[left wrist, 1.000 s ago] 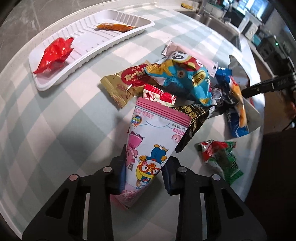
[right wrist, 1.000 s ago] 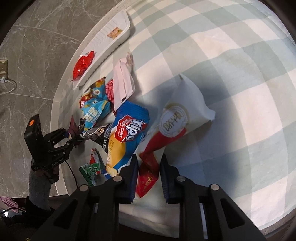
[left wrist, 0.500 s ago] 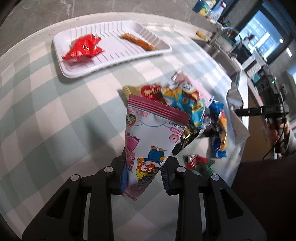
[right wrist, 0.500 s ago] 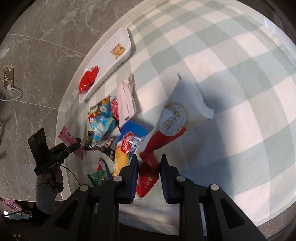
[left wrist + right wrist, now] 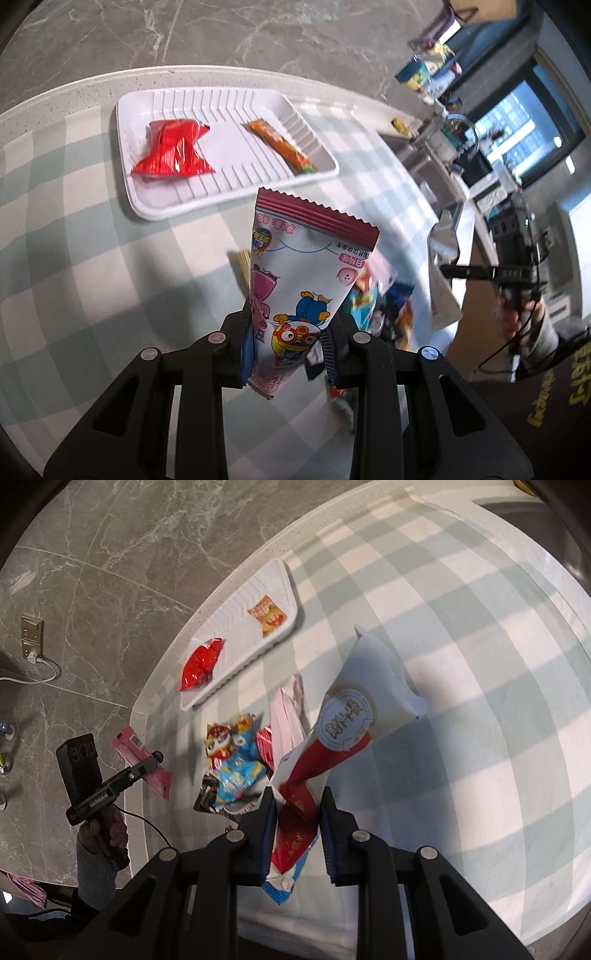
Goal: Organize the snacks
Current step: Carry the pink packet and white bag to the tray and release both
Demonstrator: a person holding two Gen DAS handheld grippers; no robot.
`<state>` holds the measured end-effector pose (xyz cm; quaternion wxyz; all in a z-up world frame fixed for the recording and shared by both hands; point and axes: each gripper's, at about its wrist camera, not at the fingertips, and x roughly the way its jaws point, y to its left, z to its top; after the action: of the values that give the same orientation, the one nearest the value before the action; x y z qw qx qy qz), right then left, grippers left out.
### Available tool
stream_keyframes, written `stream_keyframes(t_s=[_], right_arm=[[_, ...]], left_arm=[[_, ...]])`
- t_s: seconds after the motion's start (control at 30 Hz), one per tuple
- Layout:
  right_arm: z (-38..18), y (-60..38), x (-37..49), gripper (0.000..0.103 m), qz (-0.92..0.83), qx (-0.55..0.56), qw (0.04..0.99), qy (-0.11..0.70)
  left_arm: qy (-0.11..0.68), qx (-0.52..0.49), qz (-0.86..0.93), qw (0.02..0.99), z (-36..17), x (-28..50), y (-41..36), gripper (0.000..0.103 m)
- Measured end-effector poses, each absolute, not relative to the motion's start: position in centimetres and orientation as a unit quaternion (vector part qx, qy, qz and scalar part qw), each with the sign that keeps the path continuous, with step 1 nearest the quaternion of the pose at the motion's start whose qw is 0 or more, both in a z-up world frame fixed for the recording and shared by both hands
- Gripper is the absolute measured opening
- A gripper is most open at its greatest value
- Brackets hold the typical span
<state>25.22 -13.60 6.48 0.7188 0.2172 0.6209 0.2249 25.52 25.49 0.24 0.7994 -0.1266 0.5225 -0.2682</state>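
Note:
My left gripper (image 5: 288,343) is shut on a pink-and-white cartoon snack bag (image 5: 306,266) and holds it up above the table, short of the white tray (image 5: 162,210). The tray holds a red packet (image 5: 173,151) and an orange bar (image 5: 280,144). My right gripper (image 5: 297,812) is shut on a white-and-red snack bag (image 5: 354,716) and holds it lifted over the pile; a blue-edged packet (image 5: 284,886) hangs with it. The left gripper also shows in the right wrist view (image 5: 147,766), and the right gripper in the left wrist view (image 5: 454,271).
A pile of loose snack packets (image 5: 236,768) lies on the checked tablecloth (image 5: 480,664) near the table's edge. The tray also shows in the right wrist view (image 5: 273,579). A sink and kitchen shelves (image 5: 443,122) stand beyond the table.
Both grippers have risen with their bags. The left one has carried the cartoon bag off the pile and closer to the tray. The right one has lifted the white-and-red bag off the table.

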Motion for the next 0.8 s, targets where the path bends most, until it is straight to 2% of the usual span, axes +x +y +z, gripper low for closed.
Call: stream_keyframes(t_s=[0.8], right_arm=[[8.3, -7.1, 36.0, 0.024, 0.284, 0.135, 0.737, 0.599]], left_arm=[[0.511, -0.196, -0.264, 0.794, 0.7, 37.2, 23.5, 0.027]])
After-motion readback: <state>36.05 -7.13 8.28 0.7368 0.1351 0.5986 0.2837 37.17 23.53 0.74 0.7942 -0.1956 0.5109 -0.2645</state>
